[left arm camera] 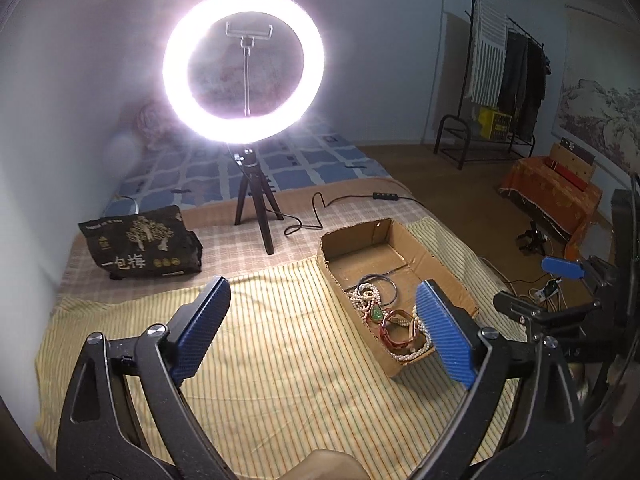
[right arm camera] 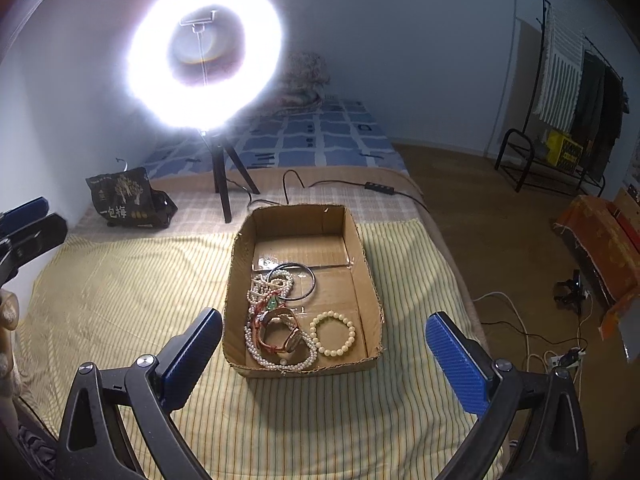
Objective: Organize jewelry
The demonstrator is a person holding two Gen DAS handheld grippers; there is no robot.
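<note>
- Two sets of tongs hang above a bed spread with a yellow striped cloth (right arm camera: 120,292), each spread wide and gripping nothing.
- The cardboard box (right arm camera: 370,268) sits near the cloth's right side, close to the bed's edge, where the floor (right arm camera: 480,208) drops away.
- Broad bare cloth lies open to the box's left; a ring lamp (right arm camera: 204,52) on a tripod and a black bag (right arm camera: 128,200) stand well beyond.
- Inside the box: a tangle of pearl strands (right arm camera: 276,356), a dark bangle (right arm camera: 298,280) and a cream bead bracelet (right arm camera: 333,334) lying apart.
- The left tongs (left arm camera: 320,320) straddle bare cloth and the box's near corner; the right tongs (right arm camera: 324,344) frame the box, touching nothing.
</note>
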